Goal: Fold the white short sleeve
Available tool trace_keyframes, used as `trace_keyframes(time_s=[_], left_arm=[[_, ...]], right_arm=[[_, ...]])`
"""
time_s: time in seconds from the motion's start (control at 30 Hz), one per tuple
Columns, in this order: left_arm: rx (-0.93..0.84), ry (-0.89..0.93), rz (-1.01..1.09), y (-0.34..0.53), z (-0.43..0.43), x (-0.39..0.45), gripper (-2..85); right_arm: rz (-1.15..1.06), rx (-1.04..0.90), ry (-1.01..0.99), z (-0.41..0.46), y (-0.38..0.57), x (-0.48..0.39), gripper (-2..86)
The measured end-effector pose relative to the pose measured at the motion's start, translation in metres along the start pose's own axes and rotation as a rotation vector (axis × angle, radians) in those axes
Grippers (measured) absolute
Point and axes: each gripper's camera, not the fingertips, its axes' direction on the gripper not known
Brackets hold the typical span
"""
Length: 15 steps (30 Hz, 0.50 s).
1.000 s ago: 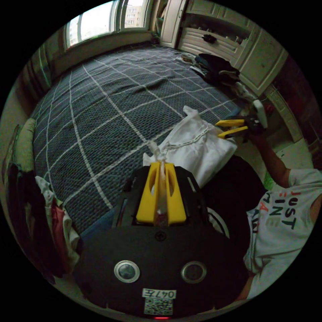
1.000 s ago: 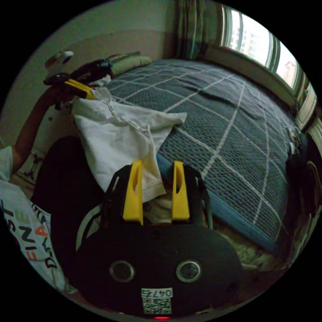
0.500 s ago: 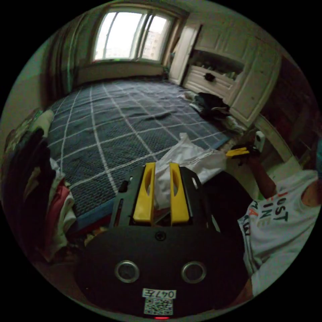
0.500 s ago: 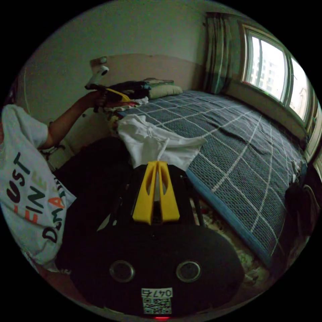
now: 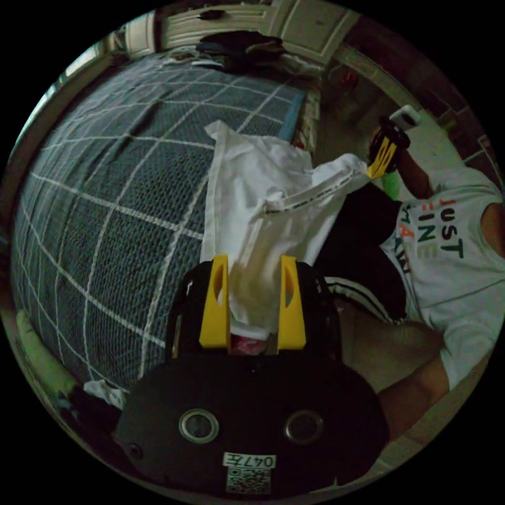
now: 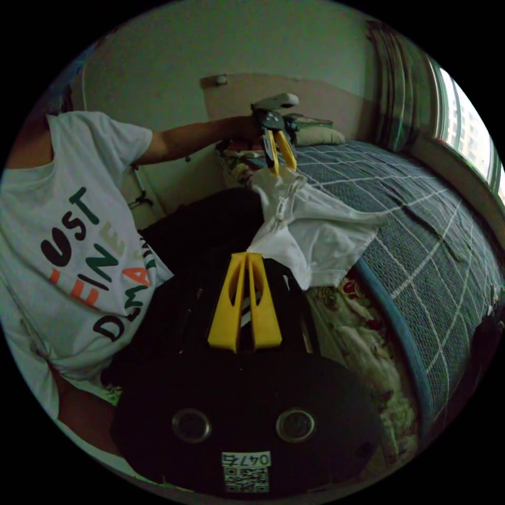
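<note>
Limp white cotton short-sleeve shirt [image 5: 252, 200] hangs half over the checked grey bedspread's [image 5: 105, 173] edge, its hem loose between the left gripper's [image 5: 252, 263] wide jaws, its far edge pinched by the closed right gripper [image 6: 246, 256]; light, floppy cloth handles best taken at corners.

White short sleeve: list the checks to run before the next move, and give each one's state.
1. Right gripper clamped on the white short sleeve: ok, jaws closed on a corner.
2. Left gripper gripping: not ok, jaws apart, cloth loose between them.
3. Shirt flat: not ok, bunched, partly off the bed.
4. Bed space beside the shirt: ok.
5. Which shirt part the left jaws straddle: cannot tell.
</note>
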Motion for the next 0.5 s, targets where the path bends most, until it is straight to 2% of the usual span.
trace_keyframes(time_s=[0.2, 0.37, 0.5], left_arm=[[-0.081, 0.099, 0.087, -0.025, 0.005, 0.011, 1.5], [0.02, 0.078, 0.083, -0.016, -0.016, 0.043, -0.4], [0.073, 0.03, 0.087, -0.005, -0.026, 0.074, -0.6]], right_arm=[[0.002, 0.001, 0.017, -0.009, -0.006, 0.0, -0.3], [0.013, 0.031, 0.061, -0.019, -0.012, 0.003, 0.6], [0.024, 0.055, 0.076, -0.022, -0.021, 0.008, 8.2]])
